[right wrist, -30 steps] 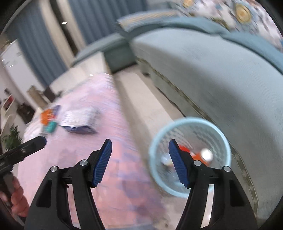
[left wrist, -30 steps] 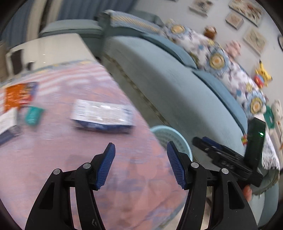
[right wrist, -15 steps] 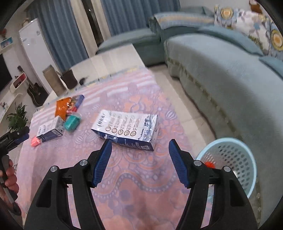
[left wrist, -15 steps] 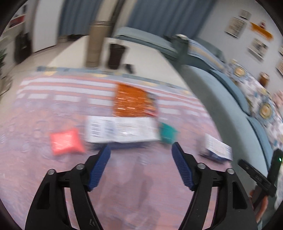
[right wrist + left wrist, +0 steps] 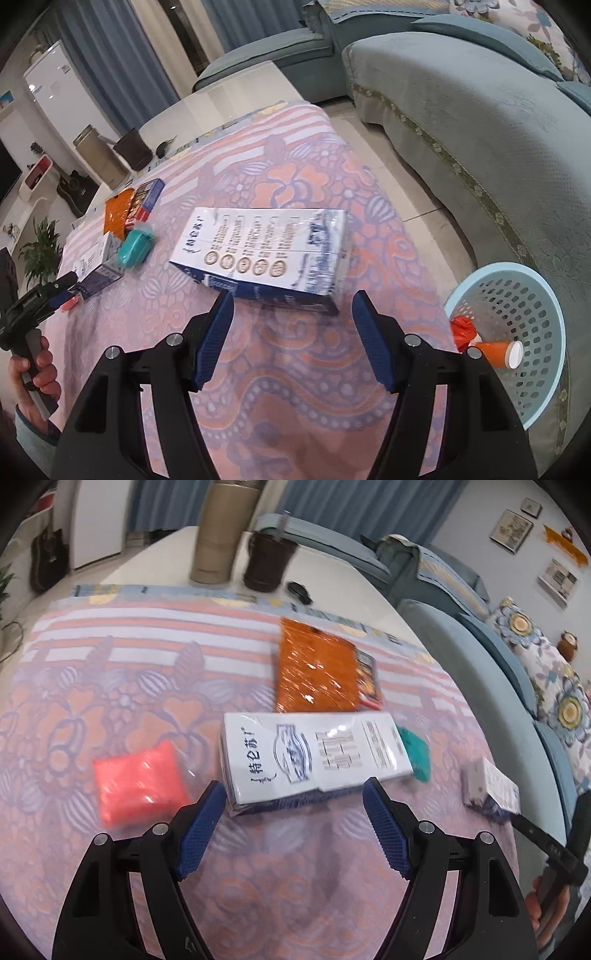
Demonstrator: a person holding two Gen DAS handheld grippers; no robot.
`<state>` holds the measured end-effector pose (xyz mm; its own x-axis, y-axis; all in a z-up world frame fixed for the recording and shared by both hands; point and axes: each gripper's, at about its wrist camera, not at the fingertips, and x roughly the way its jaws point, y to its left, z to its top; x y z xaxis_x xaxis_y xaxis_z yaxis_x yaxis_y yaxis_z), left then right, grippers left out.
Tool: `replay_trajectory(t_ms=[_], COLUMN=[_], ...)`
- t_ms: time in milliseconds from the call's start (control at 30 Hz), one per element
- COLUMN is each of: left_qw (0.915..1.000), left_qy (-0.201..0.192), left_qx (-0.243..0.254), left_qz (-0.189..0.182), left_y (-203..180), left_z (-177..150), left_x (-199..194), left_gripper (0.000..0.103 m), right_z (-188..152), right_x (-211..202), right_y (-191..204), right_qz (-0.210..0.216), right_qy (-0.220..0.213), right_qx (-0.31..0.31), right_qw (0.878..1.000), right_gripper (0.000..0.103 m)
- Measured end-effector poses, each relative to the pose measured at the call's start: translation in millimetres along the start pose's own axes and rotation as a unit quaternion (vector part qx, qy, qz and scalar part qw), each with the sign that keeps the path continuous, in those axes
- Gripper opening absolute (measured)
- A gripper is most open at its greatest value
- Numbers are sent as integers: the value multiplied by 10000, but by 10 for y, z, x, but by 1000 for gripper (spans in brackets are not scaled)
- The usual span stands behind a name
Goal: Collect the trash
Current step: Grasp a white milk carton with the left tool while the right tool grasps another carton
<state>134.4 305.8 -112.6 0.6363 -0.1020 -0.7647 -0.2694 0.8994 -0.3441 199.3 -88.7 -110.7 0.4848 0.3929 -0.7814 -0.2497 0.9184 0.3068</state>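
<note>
On the table (image 5: 55,686) a milk carton (image 5: 314,760) lies in the middle, a small pouch (image 5: 138,781) to its left, a flat packet (image 5: 316,672) behind it. A second carton (image 5: 269,251) lies nearer the sofa (image 5: 480,110). The basket (image 5: 546,306) stands on the floor between table and sofa, a paper cup (image 5: 498,353) in it

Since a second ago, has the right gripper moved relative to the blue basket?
Yes. The right gripper swung left off the blue basket, which now sits at the right edge, toward the milk carton.
</note>
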Motion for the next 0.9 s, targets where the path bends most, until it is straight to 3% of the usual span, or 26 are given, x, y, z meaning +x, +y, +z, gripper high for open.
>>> replay_trajectory(t_ms=[267, 467, 600, 700, 900], left_qw=[9951, 9841, 9871, 9896, 9885], left_qy=[230, 409, 46, -146, 128], left_qx=[342, 957, 1199, 1352, 1502], left_qz=[-900, -1442, -1058, -472, 145], left_y=[-422, -781, -834, -826, -742], left_z=[-329, -558, -454, -239, 47], left_x=[-106, -285, -410, -320, 117], left_gripper=[74, 74, 80, 85, 85], right_z=[-126, -235, -112, 92, 367], right_x=[-16, -221, -293, -197, 147], right_y=[353, 624, 623, 587, 588], right_qz=[444, 729, 480, 288, -4], right_qy=[134, 49, -160, -188, -32], right_qx=[-466, -1123, -1284, -1309, -1462], right_qw=[9978, 9910, 9904, 9908, 9893], right_gripper=[63, 63, 63, 69, 70])
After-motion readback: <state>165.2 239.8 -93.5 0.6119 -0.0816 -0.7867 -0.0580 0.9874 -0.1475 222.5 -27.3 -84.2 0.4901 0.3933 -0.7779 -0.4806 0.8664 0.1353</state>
